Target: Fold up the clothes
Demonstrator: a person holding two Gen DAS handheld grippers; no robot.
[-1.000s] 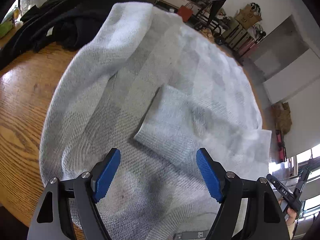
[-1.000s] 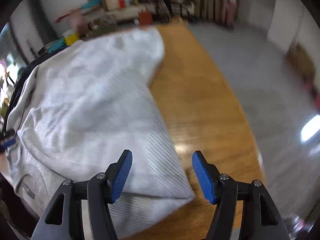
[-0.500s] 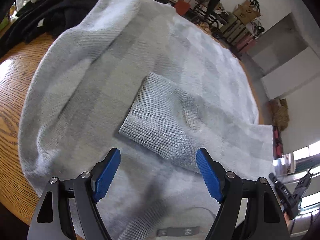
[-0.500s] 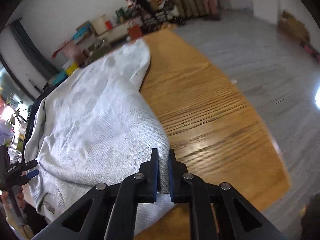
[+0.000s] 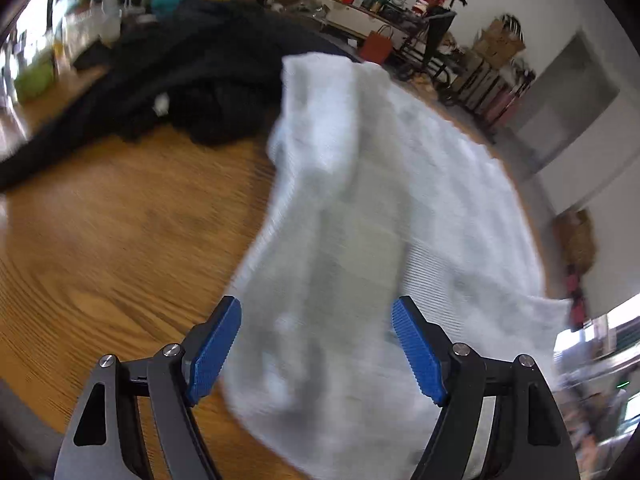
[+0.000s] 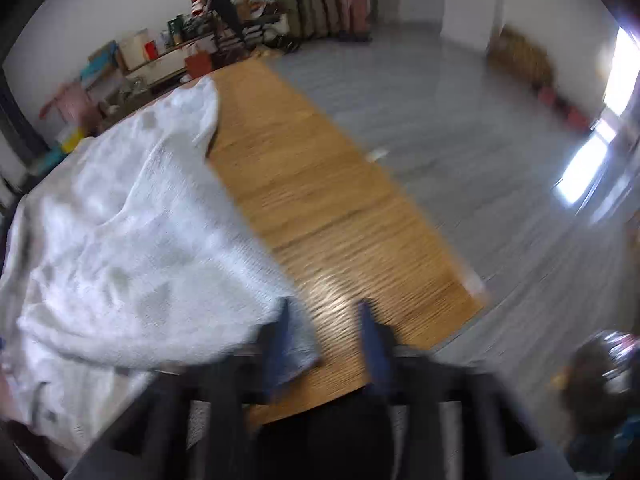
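Sweater [image 5: 360,220] corner just dropped from my right claw [image 6: 326,344], jaws opening beside it on the desk [image 6: 320,200]; left claw [image 5: 316,348] spread, empty, shifted toward black clothes [image 5: 192,80]. Next fold pending.

The left gripper [image 5: 316,344] hangs with jaws wide apart over a white knit sweater [image 5: 400,216]. The sweater lies on a wooden table [image 5: 120,232]. Beyond the sweater sits a heap of black clothing [image 5: 192,76].

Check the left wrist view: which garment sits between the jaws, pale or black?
The pale knit. It runs down between the open left gripper. The black clothes lie heaped farther back on the table.
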